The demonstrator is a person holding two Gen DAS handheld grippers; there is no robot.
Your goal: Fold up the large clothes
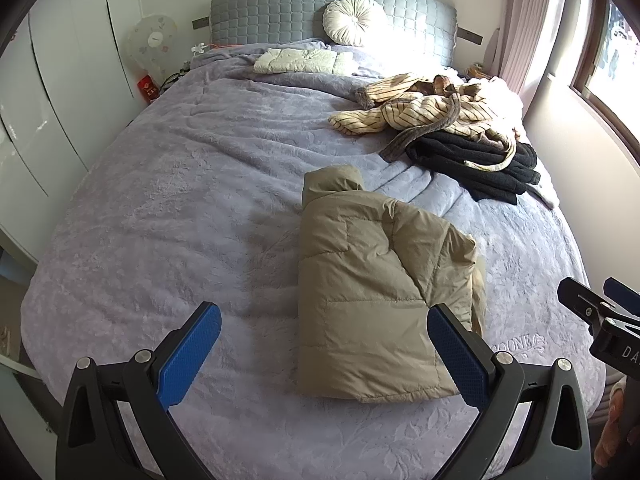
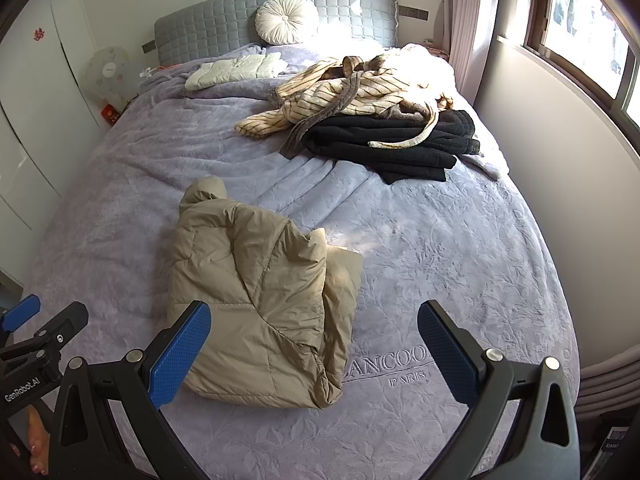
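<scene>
The bed (image 1: 160,200), covered in a lilac blanket, fills most of both views, with a grey padded headboard (image 1: 280,20) along its far edge and a broad bare stretch over its left half, from the foot edge up toward the pillows. The folded tan puffer jacket (image 1: 372,292) lies near the foot edge, a little right of the middle, with its hood end toward the headboard and open blanket on every side. By the right edge, near the window wall, a striped robe (image 1: 424,108) sprawls over a stack of dark clothes (image 1: 476,164), well apart from the jacket. The left hand-held gripper (image 1: 324,344) and the right hand-held gripper (image 2: 314,340) both hover above the foot edge with fingers spread wide, holding nothing.
</scene>
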